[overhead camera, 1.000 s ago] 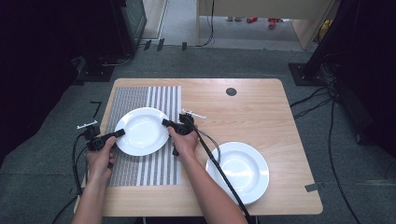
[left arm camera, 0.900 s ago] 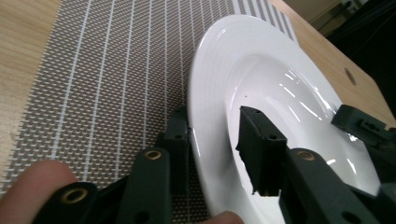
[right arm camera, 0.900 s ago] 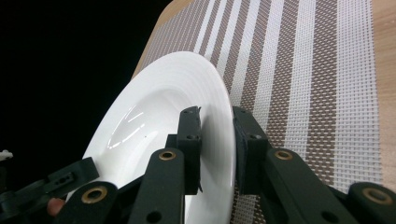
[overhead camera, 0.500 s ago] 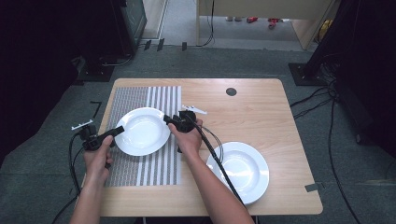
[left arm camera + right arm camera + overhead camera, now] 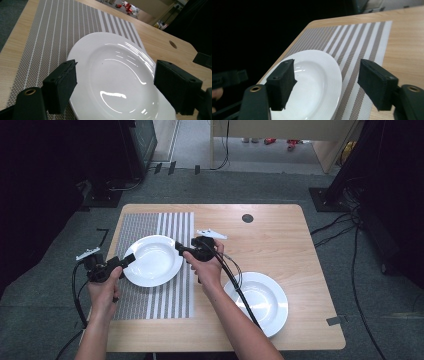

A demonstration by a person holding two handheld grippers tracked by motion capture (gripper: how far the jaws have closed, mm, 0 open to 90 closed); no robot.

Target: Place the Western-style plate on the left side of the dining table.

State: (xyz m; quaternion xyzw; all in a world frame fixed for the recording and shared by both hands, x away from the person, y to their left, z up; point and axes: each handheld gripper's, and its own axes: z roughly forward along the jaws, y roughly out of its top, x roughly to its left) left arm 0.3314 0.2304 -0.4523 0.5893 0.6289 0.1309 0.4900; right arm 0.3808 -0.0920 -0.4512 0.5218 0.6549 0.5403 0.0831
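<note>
We logged a white soup plate (image 5: 152,259) lying on the striped placemat (image 5: 155,300) at the left half of the bench (image 5: 300,270). The left hand-held gripper (image 5: 128,260) sat at the plate's left rim and the right hand-held gripper (image 5: 179,247) at its right rim, one on each side. In the left gripper view the jaws stood wide apart, the plate (image 5: 117,82) lying between and beyond them, with no pad pressed on the rim. In the right gripper view the jaws were likewise spread, the plate (image 5: 312,85) below them; we could not tell whether the left pad grazed the rim.

A second white soup plate (image 5: 260,301) rested on bare wood at the right of the bench, well apart from the first, with the right gripper's cable (image 5: 240,290) trailing across it.

Judgement: with the plate flat and square on the mat and both sets of jaws off it, we took the placing as essentially complete. What seemed left was drawing both grippers clear, and possibly dealing with the second plate, which lay untouched.
</note>
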